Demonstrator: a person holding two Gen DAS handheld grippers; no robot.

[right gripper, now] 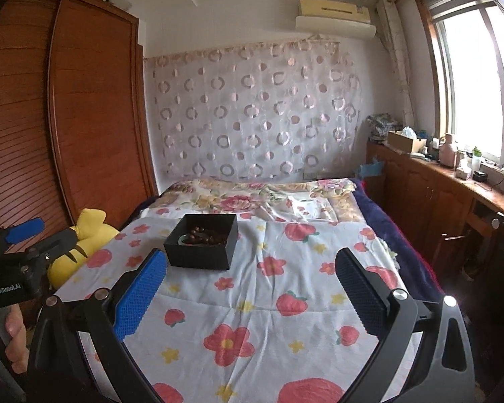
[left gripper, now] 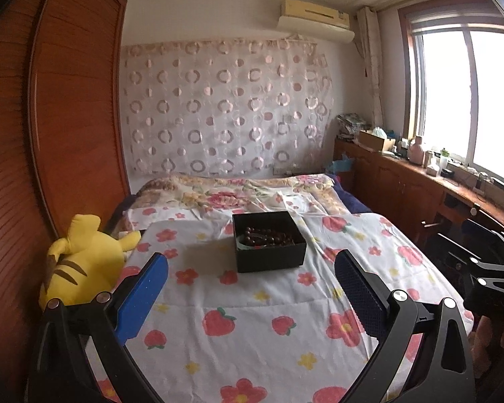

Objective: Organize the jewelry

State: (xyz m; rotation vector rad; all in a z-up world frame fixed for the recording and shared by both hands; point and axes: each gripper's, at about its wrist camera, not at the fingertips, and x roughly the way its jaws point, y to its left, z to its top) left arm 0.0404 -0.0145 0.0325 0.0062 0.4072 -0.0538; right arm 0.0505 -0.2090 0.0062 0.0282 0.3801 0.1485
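A black open box [left gripper: 268, 255] [right gripper: 198, 255] rests on the flower-print bedspread [left gripper: 252, 319] [right gripper: 268, 302], beyond both grippers. Inside it lie dark brown beads [left gripper: 268, 236] [right gripper: 205, 235] and what looks like a pale green bangle [right gripper: 184, 240]. My left gripper [left gripper: 252, 268] hovers above the bed, open, nothing between its blue pads; the box sits just past its fingertips. My right gripper [right gripper: 252, 265] is open too, with the box ahead and to the left. A hand [right gripper: 11, 339] holds the left gripper's handle at the left edge of the right wrist view.
A yellow plush toy [left gripper: 80, 262] [right gripper: 84, 245] lies at the bed's left edge against a wooden wardrobe [left gripper: 67, 117]. A wooden counter [left gripper: 453, 181] with bottles and boxes runs under the window on the right. A flowered quilt [left gripper: 235, 194] covers the far half of the bed.
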